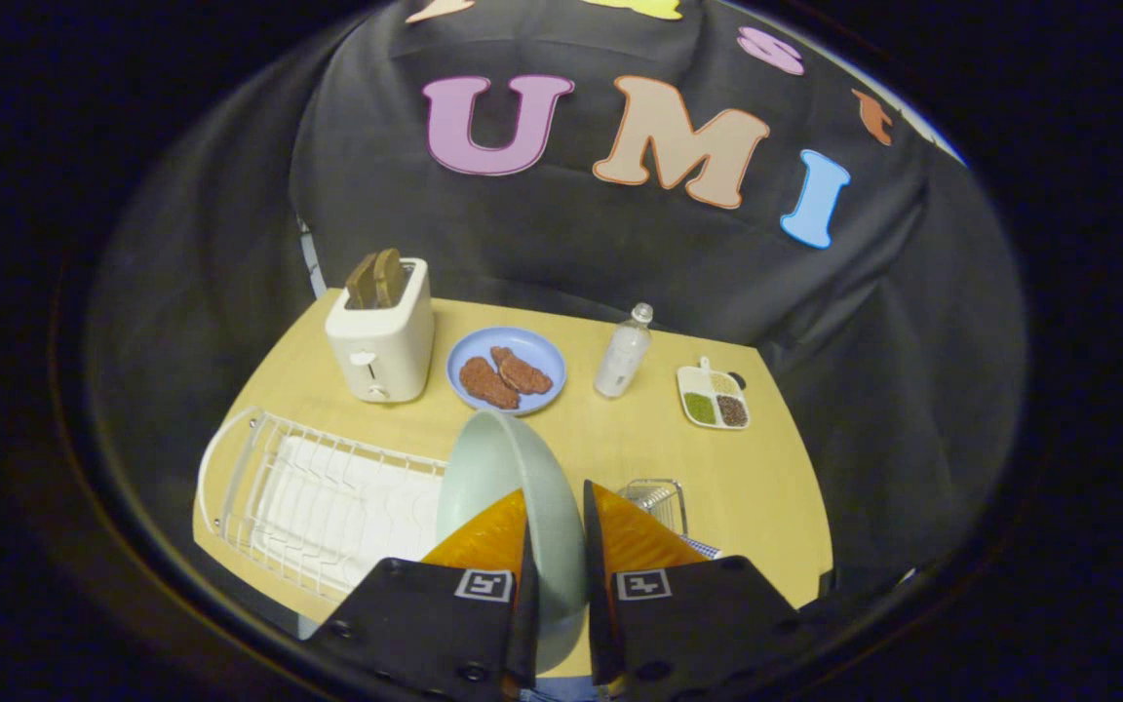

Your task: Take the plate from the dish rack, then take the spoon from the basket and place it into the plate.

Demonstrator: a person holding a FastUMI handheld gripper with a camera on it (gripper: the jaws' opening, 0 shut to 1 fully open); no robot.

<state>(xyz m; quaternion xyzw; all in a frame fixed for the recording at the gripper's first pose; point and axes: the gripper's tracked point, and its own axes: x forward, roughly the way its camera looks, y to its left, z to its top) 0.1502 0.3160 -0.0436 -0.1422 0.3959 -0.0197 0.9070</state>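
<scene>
we see the basket [657, 502] half hidden behind one finger [635, 534]; its contents can't be told.

Illumination is dim and even, brightest on the table [620, 458]. Fisheye distortion curves its edges; the periphery darkens. The gripper [559, 546] fingers, clamping the plate [503, 468], appear soft

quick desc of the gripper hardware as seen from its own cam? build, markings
The gripper has two wedge-shaped fingers tapering forward. Each sits on a black, blocky mount with visible screw heads. On top of each mount is a square black-and-white fiducial tag. Cables and the hand holding it: cannot tell.
</scene>
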